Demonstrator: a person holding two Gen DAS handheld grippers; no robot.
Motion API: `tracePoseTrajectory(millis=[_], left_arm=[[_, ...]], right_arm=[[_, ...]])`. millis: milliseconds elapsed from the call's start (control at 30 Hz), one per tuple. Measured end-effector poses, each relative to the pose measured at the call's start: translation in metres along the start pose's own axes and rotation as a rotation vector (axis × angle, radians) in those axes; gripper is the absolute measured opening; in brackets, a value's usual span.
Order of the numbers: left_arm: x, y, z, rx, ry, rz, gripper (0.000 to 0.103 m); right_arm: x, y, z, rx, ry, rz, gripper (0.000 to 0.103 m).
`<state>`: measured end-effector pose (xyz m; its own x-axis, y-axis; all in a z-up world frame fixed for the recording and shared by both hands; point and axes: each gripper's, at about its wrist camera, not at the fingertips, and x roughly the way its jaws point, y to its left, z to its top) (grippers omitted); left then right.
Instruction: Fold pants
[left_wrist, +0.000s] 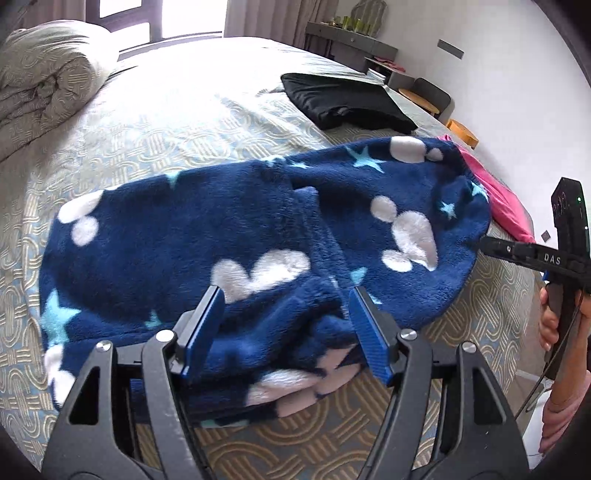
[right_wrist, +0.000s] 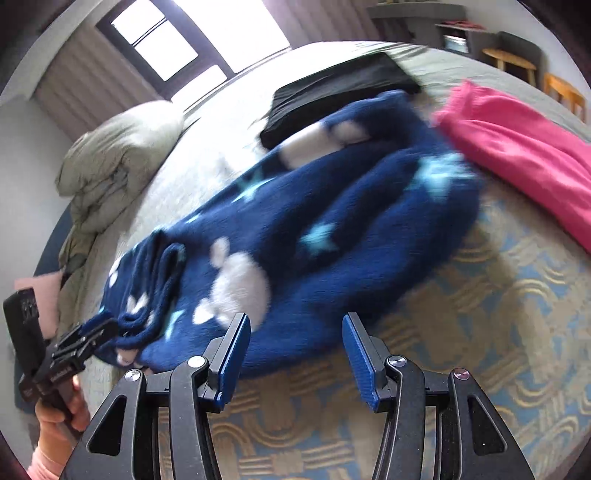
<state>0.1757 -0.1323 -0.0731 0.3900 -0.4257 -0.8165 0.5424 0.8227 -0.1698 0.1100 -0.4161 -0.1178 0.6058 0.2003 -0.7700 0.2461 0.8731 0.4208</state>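
Navy fleece pants with white shapes and light blue stars lie folded across the patterned bed; they also show in the right wrist view, blurred. My left gripper is open, its blue fingers on either side of the bunched near end of the pants. In the right wrist view it sits at that same end. My right gripper is open and empty, just off the near edge of the pants. In the left wrist view it sits at the pants' right edge.
A folded black garment lies farther back on the bed. A pink garment lies to the right of the pants. A rolled duvet sits at the far left. Chairs and a desk stand beyond the bed.
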Motion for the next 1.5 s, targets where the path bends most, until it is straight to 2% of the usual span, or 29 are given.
tracePoseTrajectory(millis=[67, 100, 167, 267, 433, 700, 733, 767, 800, 867, 1000, 1100, 1300, 1433, 1500], left_arm=[[0.015, -0.014, -0.002, 0.008, 0.047, -0.063, 0.070], [0.021, -0.021, -0.005, 0.013, 0.065, -0.064, 0.071], [0.030, -0.033, -0.008, 0.059, 0.060, 0.004, 0.072], [0.030, -0.033, -0.007, 0.051, 0.062, 0.006, 0.073], [0.024, -0.019, -0.003, -0.025, 0.070, -0.047, 0.073], [0.026, -0.024, -0.003, -0.013, 0.062, -0.020, 0.073], [0.025, -0.023, -0.003, -0.021, 0.059, -0.027, 0.073], [0.023, -0.021, -0.003, -0.033, 0.055, -0.037, 0.073], [0.021, -0.018, -0.003, -0.049, 0.050, -0.049, 0.073], [0.013, -0.012, -0.003, -0.088, 0.032, -0.092, 0.073], [-0.009, 0.002, -0.007, -0.136, -0.013, -0.177, 0.073], [-0.026, 0.021, -0.012, -0.171, -0.046, -0.163, 0.073], [-0.059, 0.075, -0.029, -0.239, -0.109, -0.035, 0.073], [-0.082, 0.108, -0.043, -0.255, -0.155, 0.091, 0.073], [-0.092, 0.126, -0.051, -0.276, -0.168, 0.124, 0.073]], right_arm=[[-0.006, -0.020, 0.002, 0.064, -0.026, -0.044, 0.059], [-0.008, -0.035, 0.005, 0.112, -0.043, -0.050, 0.060], [-0.008, -0.054, 0.010, 0.184, -0.057, -0.026, 0.064], [0.004, -0.070, 0.023, 0.255, -0.049, 0.026, 0.065], [0.024, -0.079, 0.037, 0.308, -0.048, 0.030, 0.069], [0.035, -0.079, 0.052, 0.339, -0.074, 0.041, 0.069], [0.035, -0.078, 0.054, 0.339, -0.080, 0.041, 0.056], [0.035, -0.076, 0.056, 0.333, -0.089, 0.035, 0.031], [0.034, -0.074, 0.058, 0.316, -0.101, 0.032, 0.023], [0.028, -0.066, 0.062, 0.306, -0.129, 0.037, 0.020], [0.006, -0.028, 0.069, 0.179, -0.212, 0.005, 0.019], [-0.011, 0.021, 0.078, 0.032, -0.268, -0.001, 0.019], [-0.025, 0.138, 0.078, -0.270, -0.314, 0.027, 0.019], [-0.011, 0.214, 0.059, -0.448, -0.300, 0.062, 0.019], [0.002, 0.250, 0.044, -0.522, -0.281, 0.087, 0.019]])
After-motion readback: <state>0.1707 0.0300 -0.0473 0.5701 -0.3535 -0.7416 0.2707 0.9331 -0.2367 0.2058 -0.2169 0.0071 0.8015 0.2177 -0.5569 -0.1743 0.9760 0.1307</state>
